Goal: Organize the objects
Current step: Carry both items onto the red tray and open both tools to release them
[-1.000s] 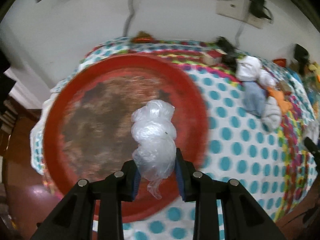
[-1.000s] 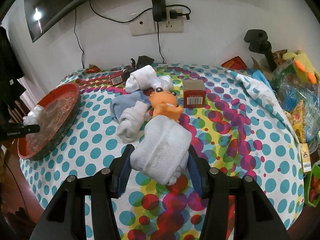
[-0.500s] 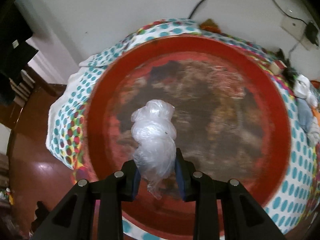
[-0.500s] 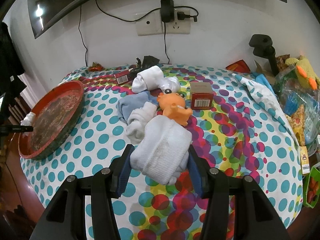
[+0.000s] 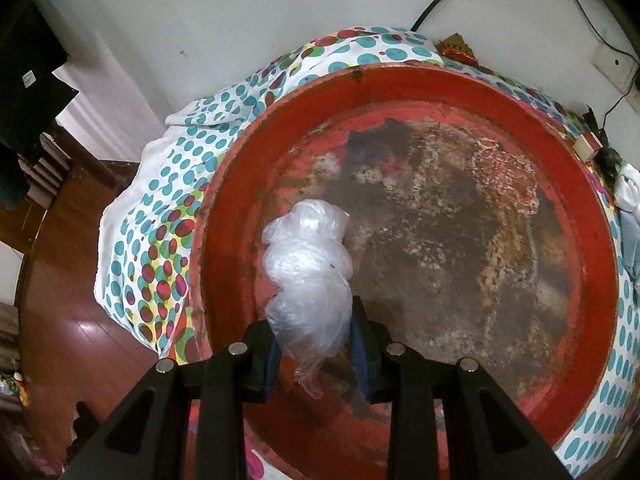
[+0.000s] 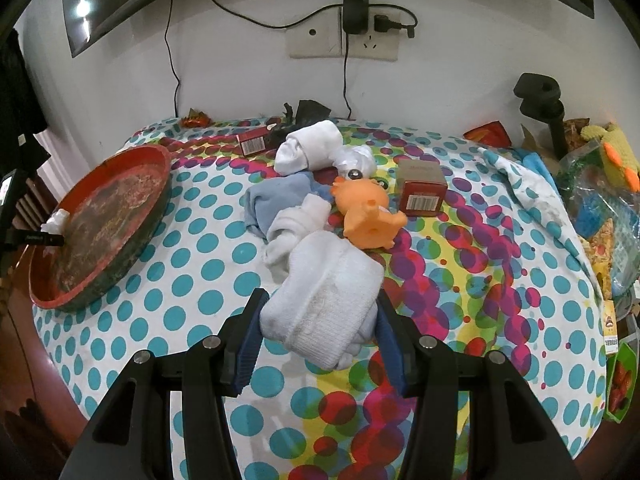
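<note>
Left wrist: plastic bag [image 5: 308, 280] btwn jaws, over red tray [image 5: 592, 216].

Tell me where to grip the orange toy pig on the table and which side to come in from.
Grip the orange toy pig across its rounded body, coming from above, jaws closing on its left and right flanks. It lies on its side, legs pointing at the camera. A white sock crowds its left and the red box sits close on its right, so a sideways approach looks cramped.

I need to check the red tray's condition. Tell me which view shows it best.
The left wrist view: the tray fills the frame from above, its worn, stained floor in plain sight past the plastic bag. The right wrist view shows the tray small and side-on at the left table edge.
</note>
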`<state>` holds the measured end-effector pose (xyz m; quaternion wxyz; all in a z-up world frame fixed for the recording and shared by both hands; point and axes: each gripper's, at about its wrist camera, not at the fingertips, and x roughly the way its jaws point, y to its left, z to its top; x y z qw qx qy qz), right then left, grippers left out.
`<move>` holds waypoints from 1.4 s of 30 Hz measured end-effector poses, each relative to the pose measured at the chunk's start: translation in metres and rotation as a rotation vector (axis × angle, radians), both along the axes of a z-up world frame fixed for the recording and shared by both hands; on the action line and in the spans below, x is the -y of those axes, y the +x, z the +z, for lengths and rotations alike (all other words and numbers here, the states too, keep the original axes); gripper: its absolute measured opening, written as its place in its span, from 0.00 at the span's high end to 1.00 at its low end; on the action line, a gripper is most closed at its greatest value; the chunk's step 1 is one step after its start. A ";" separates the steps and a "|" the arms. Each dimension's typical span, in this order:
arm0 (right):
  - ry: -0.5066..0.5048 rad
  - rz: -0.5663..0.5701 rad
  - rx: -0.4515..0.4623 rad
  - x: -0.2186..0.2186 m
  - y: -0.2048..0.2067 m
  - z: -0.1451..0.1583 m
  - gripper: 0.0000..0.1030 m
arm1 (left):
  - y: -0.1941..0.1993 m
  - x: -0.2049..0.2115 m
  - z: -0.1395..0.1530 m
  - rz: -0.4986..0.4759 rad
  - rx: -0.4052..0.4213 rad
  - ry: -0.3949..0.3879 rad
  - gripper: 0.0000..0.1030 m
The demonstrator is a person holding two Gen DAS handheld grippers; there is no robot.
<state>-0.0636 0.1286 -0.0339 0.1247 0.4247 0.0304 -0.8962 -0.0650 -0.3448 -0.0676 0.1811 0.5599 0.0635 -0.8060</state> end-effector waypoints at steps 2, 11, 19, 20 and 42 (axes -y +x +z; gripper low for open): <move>0.006 0.002 0.000 0.003 0.000 0.000 0.52 | -0.001 0.004 -0.001 0.006 0.006 -0.006 0.70; 0.010 0.006 0.005 0.007 -0.002 0.000 0.52 | 0.001 0.017 -0.002 0.029 -0.004 0.006 0.57; 0.014 0.025 0.008 0.019 -0.003 -0.004 0.52 | 0.006 0.009 0.013 0.036 -0.036 -0.015 0.45; 0.012 0.031 0.008 0.021 -0.003 -0.003 0.52 | 0.008 0.006 0.018 0.032 -0.046 -0.023 0.44; 0.031 0.377 -0.020 0.196 -0.023 0.008 0.52 | 0.077 -0.043 0.027 0.128 -0.155 -0.049 0.44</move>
